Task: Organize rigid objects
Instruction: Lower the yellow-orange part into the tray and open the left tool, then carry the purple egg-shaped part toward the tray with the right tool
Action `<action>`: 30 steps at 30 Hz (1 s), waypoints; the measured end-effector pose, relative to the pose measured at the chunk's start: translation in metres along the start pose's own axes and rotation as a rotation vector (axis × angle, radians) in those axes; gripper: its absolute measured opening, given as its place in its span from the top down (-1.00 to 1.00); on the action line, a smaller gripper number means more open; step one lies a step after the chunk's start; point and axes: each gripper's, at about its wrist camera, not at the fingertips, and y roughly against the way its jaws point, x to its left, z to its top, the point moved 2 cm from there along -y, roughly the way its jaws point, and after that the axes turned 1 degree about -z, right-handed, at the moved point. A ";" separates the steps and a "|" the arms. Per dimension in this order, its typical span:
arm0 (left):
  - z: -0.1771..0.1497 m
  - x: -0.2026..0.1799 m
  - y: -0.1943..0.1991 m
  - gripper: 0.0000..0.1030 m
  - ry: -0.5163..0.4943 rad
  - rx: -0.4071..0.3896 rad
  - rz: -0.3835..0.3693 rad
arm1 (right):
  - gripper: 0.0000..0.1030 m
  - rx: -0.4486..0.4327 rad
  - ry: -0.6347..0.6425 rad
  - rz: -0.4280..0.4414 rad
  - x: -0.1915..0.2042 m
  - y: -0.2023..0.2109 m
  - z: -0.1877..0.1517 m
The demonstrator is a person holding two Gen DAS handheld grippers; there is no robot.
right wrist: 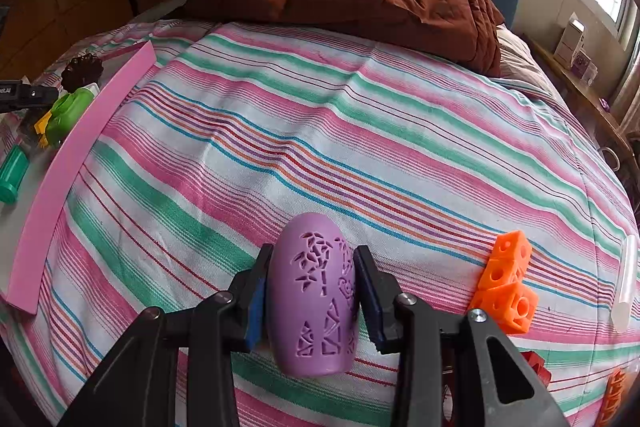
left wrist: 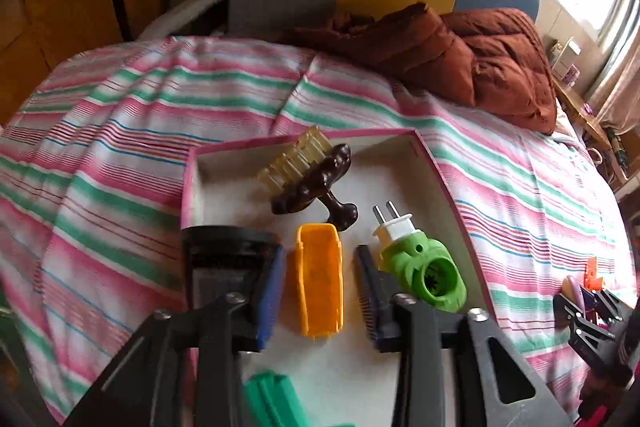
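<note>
Left wrist view: left gripper [left wrist: 320,291] hung over the pink box [left wrist: 438,173] on the striped bed [left wrist: 120,131], jaws wide, holding nothing. Between the blue pads [left wrist: 267,303] lay an orange tray [left wrist: 320,287] on the box floor, apart from both pads. Beyond it, a brown brush [left wrist: 312,183] with pale bristles, tilted. To the right, a green plug [left wrist: 420,267], white prongs up, just beside the right pad. At the bottom edge, part of a green piece [left wrist: 272,403]. Far right, small and dim, the other gripper with something pink. Brown quilt [left wrist: 480,67] at the head of the bed.

Right wrist view: right gripper [right wrist: 310,291] over the bare bedspread [right wrist: 320,131], well apart from the box [right wrist: 60,187], jaws closed narrow on a purple egg [right wrist: 312,303] with cut-out patterns, pads touching both its sides. Shown only here: orange cubes [right wrist: 506,283] to the right, joined in a cluster, a clear rod [right wrist: 626,283] near the edge, and red and orange bits at lower right, too cut off to name. Box seen from outside at left, with plug [right wrist: 66,115], brush [right wrist: 82,73] and green piece [right wrist: 12,175] inside.
</note>
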 end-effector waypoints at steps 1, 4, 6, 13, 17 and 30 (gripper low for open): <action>-0.001 -0.002 0.005 0.10 -0.001 -0.017 0.006 | 0.24 0.000 0.000 -0.001 0.000 0.000 0.000; -0.009 -0.004 0.027 0.10 -0.020 -0.071 0.002 | 0.24 -0.002 0.000 0.000 -0.001 0.000 0.000; -0.019 -0.005 0.042 0.11 -0.027 -0.104 -0.014 | 0.24 -0.004 0.001 0.000 -0.001 0.000 0.000; -0.060 -0.018 0.082 0.10 -0.051 -0.162 -0.027 | 0.24 -0.012 0.003 -0.004 0.000 -0.002 0.001; -0.081 -0.024 0.097 0.10 -0.071 -0.178 -0.018 | 0.24 -0.015 0.007 -0.007 0.001 -0.002 0.000; -0.111 -0.020 0.110 0.10 -0.051 -0.163 -0.018 | 0.24 -0.031 0.015 -0.014 0.003 -0.002 -0.001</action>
